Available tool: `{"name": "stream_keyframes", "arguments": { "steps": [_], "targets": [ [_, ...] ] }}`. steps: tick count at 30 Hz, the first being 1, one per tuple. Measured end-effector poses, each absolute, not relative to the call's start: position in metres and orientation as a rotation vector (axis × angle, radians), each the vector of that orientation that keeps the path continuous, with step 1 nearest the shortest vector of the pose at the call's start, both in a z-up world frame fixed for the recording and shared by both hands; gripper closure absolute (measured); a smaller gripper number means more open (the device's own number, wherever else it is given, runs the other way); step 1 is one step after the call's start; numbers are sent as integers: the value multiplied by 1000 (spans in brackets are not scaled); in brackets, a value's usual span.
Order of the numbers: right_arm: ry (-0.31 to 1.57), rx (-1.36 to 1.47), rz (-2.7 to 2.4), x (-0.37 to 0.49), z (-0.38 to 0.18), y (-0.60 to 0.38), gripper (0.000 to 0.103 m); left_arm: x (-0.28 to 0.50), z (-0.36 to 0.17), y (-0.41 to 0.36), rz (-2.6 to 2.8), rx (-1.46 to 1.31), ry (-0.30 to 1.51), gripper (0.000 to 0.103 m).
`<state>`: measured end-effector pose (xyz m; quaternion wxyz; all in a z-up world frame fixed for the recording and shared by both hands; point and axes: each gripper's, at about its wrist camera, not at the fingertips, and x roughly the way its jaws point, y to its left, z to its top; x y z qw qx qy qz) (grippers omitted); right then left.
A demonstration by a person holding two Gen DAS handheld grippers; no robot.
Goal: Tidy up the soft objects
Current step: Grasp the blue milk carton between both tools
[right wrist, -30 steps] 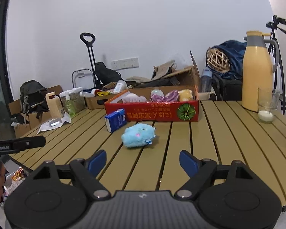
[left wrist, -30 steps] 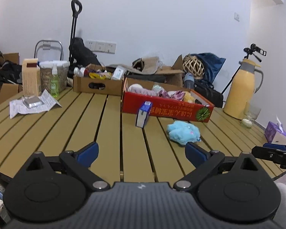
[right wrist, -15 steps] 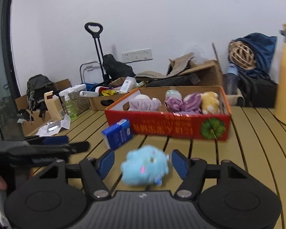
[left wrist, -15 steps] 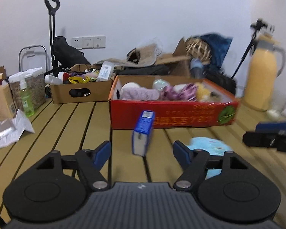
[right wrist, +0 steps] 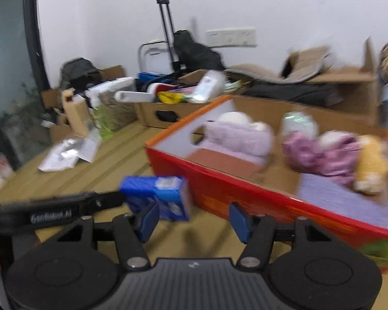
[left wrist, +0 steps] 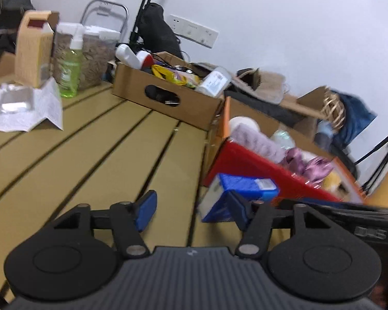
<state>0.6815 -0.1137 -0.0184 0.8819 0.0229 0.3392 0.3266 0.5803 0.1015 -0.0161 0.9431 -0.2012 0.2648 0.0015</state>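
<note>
A small blue carton [left wrist: 241,188] stands on the slatted table in front of the red box [left wrist: 258,166]. My left gripper [left wrist: 191,213] hovers low just short of it, jaws closing; the carton shows behind its right pad [left wrist: 236,210], and I cannot tell whether they touch. In the right wrist view the carton [right wrist: 159,197] sits behind the left pad [right wrist: 148,218] of my right gripper [right wrist: 194,221], whose jaws are closing with only tabletop between them. The red box [right wrist: 219,188] holds a lilac plush [right wrist: 239,137], purple cloth [right wrist: 326,155] and a yellow toy [right wrist: 370,165]. The blue plush toy is out of view.
A brown cardboard box [left wrist: 168,98] with bottles stands behind. At far left are a green bottle [left wrist: 69,71], a tan carton [left wrist: 33,49] and a paper sheet [left wrist: 42,113]. A black finger of the left gripper [right wrist: 64,213] crosses the right wrist view.
Both grippers have swept forward and close to the blue carton and red box, with their jaws narrowing. The blue plush toy has dropped out of both views. The left view has rolled.
</note>
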Motion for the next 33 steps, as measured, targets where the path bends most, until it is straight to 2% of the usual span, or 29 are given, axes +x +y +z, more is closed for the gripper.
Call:
{"name": "stream_keyframes", "arguments": {
  "steps": [4, 10, 16, 19, 20, 22, 24, 28, 29, 30, 31, 33],
  "targets": [
    [731, 89, 701, 697, -32, -102, 58, 596, -21, 111, -126, -492, 559, 66],
    [697, 134, 723, 697, -32, -104, 68, 610, -24, 128, -230, -641, 524, 68],
    [679, 56, 700, 667, -28, -105, 74, 593, -18, 108, -231, -477, 605, 73],
    [719, 13, 710, 639, -31, -112, 73, 567, -22, 97, -276, -418, 683, 72],
    [727, 21, 712, 632, -31, -116, 71, 558, -20, 97, -288, -417, 679, 69],
    [723, 70, 717, 621, -27, -125, 61, 541, -12, 97, -299, -417, 627, 62],
    [710, 165, 717, 620, -18, -136, 59, 539, 0, 102, -279, -420, 568, 53],
    [705, 366, 671, 646, -11, -141, 59, 576, 15, 117, -210, -480, 519, 53],
    [709, 384, 644, 653, -12, -138, 61, 589, 12, 119, -230, -490, 536, 57],
    [716, 394, 625, 658, -15, -136, 70, 599, 7, 119, -228, -500, 567, 73],
    [726, 402, 609, 662, -19, -133, 83, 604, 0, 118, -226, -516, 600, 77],
    [725, 379, 603, 656, -24, -130, 89, 594, -7, 120, -246, -510, 602, 83]
  ]
}}
